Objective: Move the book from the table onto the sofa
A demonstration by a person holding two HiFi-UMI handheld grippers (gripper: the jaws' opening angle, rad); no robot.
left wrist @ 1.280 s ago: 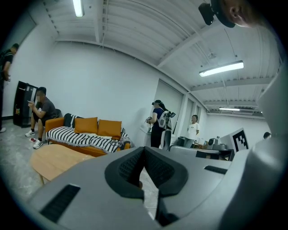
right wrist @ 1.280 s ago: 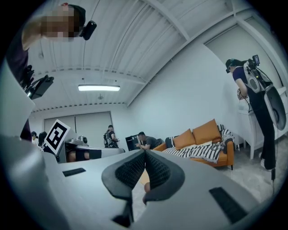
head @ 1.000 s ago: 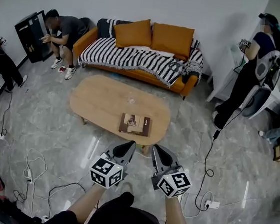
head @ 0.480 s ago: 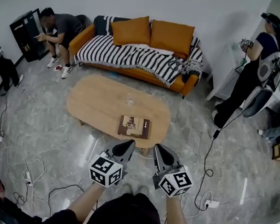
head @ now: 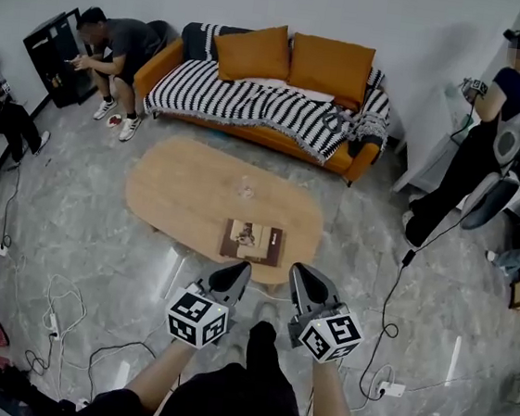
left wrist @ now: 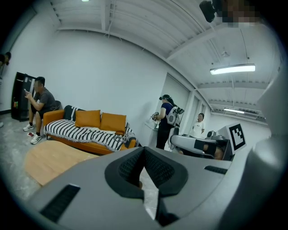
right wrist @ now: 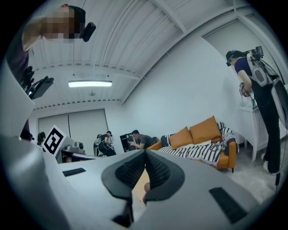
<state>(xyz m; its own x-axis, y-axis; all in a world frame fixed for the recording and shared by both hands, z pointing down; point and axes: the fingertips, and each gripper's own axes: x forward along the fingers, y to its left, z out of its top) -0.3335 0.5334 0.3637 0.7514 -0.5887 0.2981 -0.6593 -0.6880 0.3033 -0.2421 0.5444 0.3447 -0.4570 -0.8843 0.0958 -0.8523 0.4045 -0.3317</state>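
Book (head: 251, 242), one, lies on table (head: 178, 188); left gripper (head: 239, 269), right gripper (head: 300, 271) fingers closed, empty

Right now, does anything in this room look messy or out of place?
Nothing is spilled or broken. The striped throw lies crooked over the orange sofa, hanging over its front edge, and loose cables trail across the floor at left. The book lies flat on the table.

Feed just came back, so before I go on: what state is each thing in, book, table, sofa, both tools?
book: closed, flat on the table, untouched.
table: bears the book.
sofa: draped with a blanket, no book on it.
left tool: shut, empty.
right tool: shut, empty.
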